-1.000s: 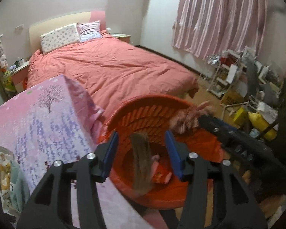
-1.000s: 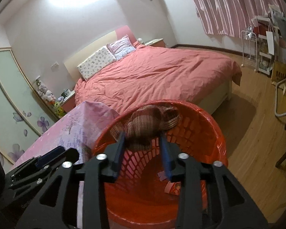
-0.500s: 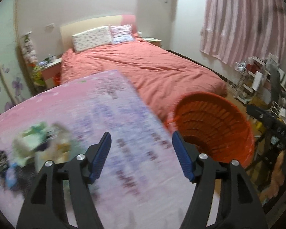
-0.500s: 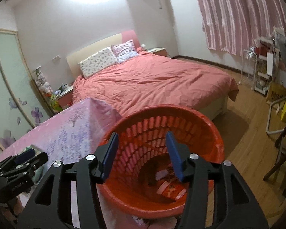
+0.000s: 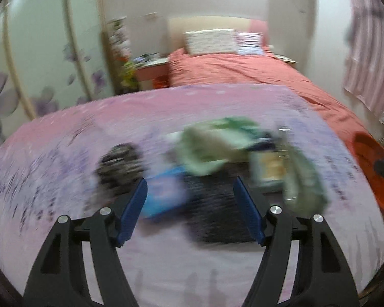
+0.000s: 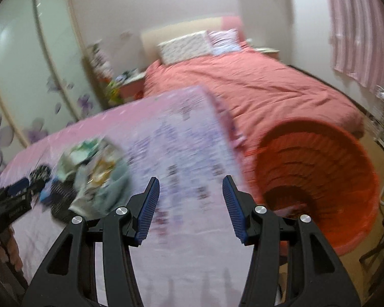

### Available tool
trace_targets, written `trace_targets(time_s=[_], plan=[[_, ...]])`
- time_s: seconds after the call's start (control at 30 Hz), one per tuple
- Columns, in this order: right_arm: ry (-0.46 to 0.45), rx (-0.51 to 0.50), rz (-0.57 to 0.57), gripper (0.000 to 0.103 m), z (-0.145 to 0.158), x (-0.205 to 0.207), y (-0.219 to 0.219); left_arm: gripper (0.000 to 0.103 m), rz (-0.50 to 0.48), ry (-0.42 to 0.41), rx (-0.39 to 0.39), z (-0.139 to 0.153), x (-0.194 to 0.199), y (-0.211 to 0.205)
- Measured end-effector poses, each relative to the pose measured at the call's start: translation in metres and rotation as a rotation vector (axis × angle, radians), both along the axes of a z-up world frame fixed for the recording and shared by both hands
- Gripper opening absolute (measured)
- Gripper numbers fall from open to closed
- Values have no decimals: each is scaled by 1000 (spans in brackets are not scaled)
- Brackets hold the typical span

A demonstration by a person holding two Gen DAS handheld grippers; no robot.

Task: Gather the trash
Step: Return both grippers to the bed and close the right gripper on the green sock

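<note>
The trash (image 5: 217,158) lies in a blurred heap on the pink-clothed worktop (image 5: 64,153): green wrappers, a black striped piece, a blue one and a dark mesh sheet. In the left wrist view it sits just ahead of and partly between the fingers of the left tool (image 5: 189,199), whose jaws stand wide apart with nothing gripped. In the right wrist view the heap (image 6: 94,174) lies to the left of the right tool (image 6: 190,199), clear of its fingers; that tool is about half open and holds nothing, above bare cloth. The red basket (image 6: 320,179) stands off the worktop's right edge, beside the bed (image 6: 256,89).
</note>
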State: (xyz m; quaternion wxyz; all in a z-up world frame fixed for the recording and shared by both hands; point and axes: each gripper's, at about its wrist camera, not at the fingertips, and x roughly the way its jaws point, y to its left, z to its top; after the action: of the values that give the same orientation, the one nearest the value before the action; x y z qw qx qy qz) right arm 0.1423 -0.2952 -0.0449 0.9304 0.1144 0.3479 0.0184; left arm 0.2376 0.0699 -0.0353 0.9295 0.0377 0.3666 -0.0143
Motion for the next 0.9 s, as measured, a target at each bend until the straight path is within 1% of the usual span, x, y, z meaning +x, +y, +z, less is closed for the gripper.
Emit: trace_targets(time_s=[0.1, 0.17, 0.23, 0.4, 0.47, 0.5, 0.53, 0.57, 0.67, 0.77, 0.87, 0.9], plan=[[24, -10, 54, 50, -5, 12, 32, 69, 59, 8, -14, -3, 0, 34], [43, -22, 72, 44, -9, 24, 49, 69, 79, 16, -28, -7, -1, 50], [76, -28, 80, 38, -16, 37, 61, 69, 87, 21, -39, -9, 0, 60], [147, -37, 88, 35, -33, 56, 76, 69, 83, 33, -62, -16, -3, 71], [156, -50, 101, 25, -40, 57, 82, 68, 76, 38, -76, -20, -1, 70], [136, -72, 102, 20, -40, 55, 86, 67, 71, 39, -82, -20, -2, 69], [132, -87, 119, 12, -39, 53, 88, 66, 66, 40, -88, -21, -2, 68], [131, -106, 122, 7, -38, 51, 89, 65, 59, 42, -97, -21, -2, 66], [133, -129, 92, 5, -38, 46, 82, 62, 29, 46, -120, -21, -7, 57], [138, -152, 4, 5, -37, 41, 61, 62, -1, 47, -113, -23, -9, 43], [152, -177, -78, 5, -38, 39, 41, 61, 1, 51, -95, -26, -6, 40], [155, -170, -83, 5, -38, 39, 37, 61, 15, 50, -93, -26, -4, 42]])
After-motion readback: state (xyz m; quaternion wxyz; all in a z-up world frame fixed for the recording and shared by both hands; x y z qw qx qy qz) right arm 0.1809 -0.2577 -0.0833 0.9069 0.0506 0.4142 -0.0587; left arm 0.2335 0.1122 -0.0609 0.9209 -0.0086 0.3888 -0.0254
